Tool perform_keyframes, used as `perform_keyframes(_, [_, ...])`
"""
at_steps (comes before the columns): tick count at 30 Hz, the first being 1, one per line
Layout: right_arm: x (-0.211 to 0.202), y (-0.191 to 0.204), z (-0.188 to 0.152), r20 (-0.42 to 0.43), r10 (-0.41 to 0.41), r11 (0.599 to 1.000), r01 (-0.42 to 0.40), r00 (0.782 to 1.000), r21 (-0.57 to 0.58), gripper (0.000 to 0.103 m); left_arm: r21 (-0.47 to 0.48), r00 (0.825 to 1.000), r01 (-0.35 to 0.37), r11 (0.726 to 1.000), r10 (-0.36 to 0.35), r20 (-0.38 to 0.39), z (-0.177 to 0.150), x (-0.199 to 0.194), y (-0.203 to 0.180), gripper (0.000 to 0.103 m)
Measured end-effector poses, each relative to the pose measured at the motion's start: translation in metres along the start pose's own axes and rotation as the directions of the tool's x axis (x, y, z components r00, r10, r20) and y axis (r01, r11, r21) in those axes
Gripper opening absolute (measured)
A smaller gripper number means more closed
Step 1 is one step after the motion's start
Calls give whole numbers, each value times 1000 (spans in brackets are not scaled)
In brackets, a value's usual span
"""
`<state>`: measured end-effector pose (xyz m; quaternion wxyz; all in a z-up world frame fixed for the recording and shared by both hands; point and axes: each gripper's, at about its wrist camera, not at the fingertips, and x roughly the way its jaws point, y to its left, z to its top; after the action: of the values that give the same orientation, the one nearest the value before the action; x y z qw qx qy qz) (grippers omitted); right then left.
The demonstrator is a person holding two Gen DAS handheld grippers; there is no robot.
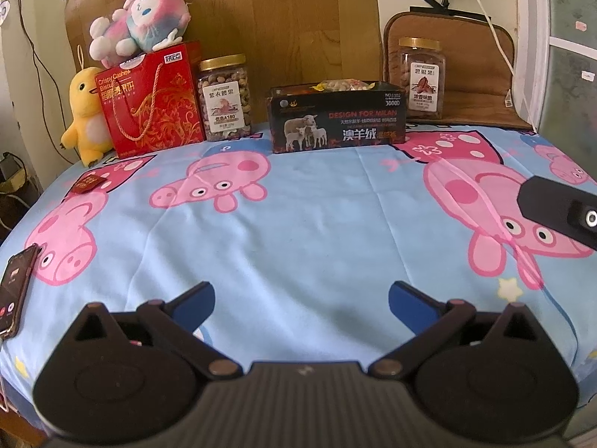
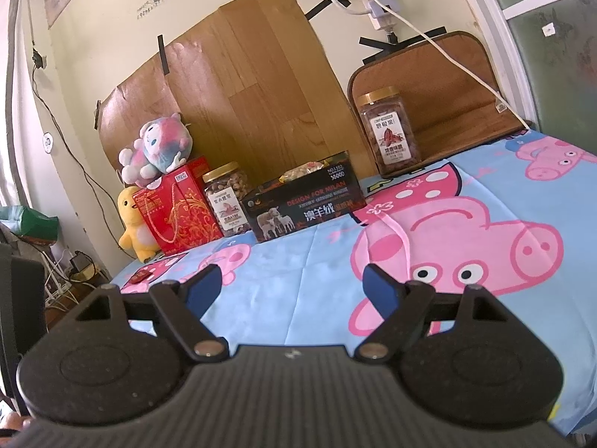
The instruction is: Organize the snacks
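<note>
Left gripper (image 1: pixel 301 300) and right gripper (image 2: pixel 291 285) both spread wide, holding nothing, well short of black box (image 1: pixel 335 119); snack packets (image 1: pixel 345 85) inside.

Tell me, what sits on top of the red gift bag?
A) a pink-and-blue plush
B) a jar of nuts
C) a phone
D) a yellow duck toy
A: the pink-and-blue plush lies on the red gift bag, while the yellow duck stands beside it on the bed and the nut jar stands on its other side.
</note>
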<state>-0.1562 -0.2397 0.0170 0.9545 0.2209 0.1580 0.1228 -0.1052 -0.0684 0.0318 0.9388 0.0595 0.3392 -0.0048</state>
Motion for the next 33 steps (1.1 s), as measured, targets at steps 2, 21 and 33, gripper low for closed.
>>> perform_keyframes(2, [-1,0,0,0,-1,1000,1,1000,2,85,-3,1000,1,1000,-1,-2,0,0,0,103])
perform_keyframes(21, [0,-1,0,0,-1,1000,1,1000,1,85,-15,1000,2,1000,-2,-15,0,3,2,103])
perform_keyframes(33, [0,-1,0,-1,-2,1000,2,1000,4,85,-16,1000,1,1000,-1,-12,0,2,1,103])
